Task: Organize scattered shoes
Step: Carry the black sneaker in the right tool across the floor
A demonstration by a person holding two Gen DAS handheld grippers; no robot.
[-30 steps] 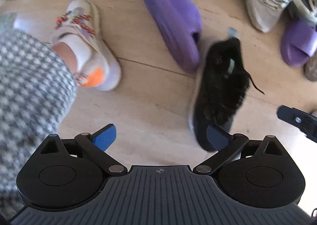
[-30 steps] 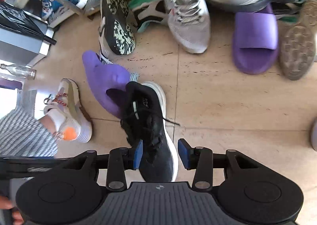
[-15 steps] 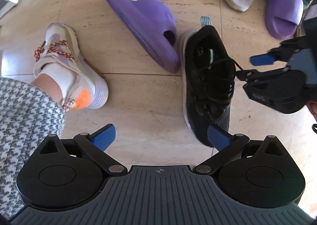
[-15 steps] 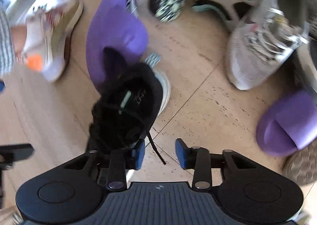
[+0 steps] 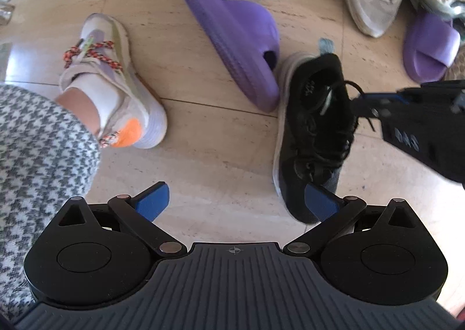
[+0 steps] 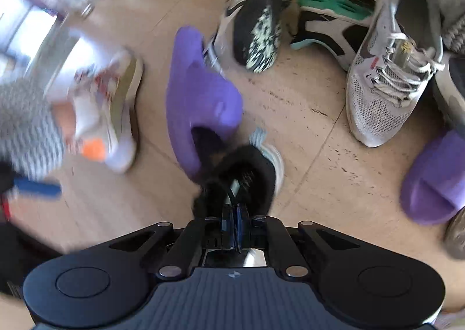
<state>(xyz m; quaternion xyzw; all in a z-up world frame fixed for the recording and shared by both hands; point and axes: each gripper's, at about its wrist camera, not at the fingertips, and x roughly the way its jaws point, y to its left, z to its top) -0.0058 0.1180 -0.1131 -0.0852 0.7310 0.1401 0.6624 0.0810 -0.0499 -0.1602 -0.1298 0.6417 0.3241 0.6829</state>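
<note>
A black sneaker [image 5: 312, 126] with a white sole lies on the tan floor, its heel against a purple slide [image 5: 235, 36]. My right gripper [image 6: 232, 224] is shut on the black sneaker's collar [image 6: 241, 176]; in the left wrist view it [image 5: 375, 100] comes in from the right at the shoe's opening. My left gripper [image 5: 235, 202] is open and empty above the floor, its right finger [image 5: 321, 203] over the sneaker's toe.
The person's foot in a white and orange sneaker [image 5: 113, 83] stands at the left. Beyond lie a second purple slide [image 6: 436, 181], a grey mesh sneaker [image 6: 389, 74], an overturned camo-soled shoe [image 6: 258, 25] and a green and black shoe [image 6: 325, 19].
My right gripper has closed from open onto the black sneaker's collar. The left gripper has stayed open and drifted slightly.
</note>
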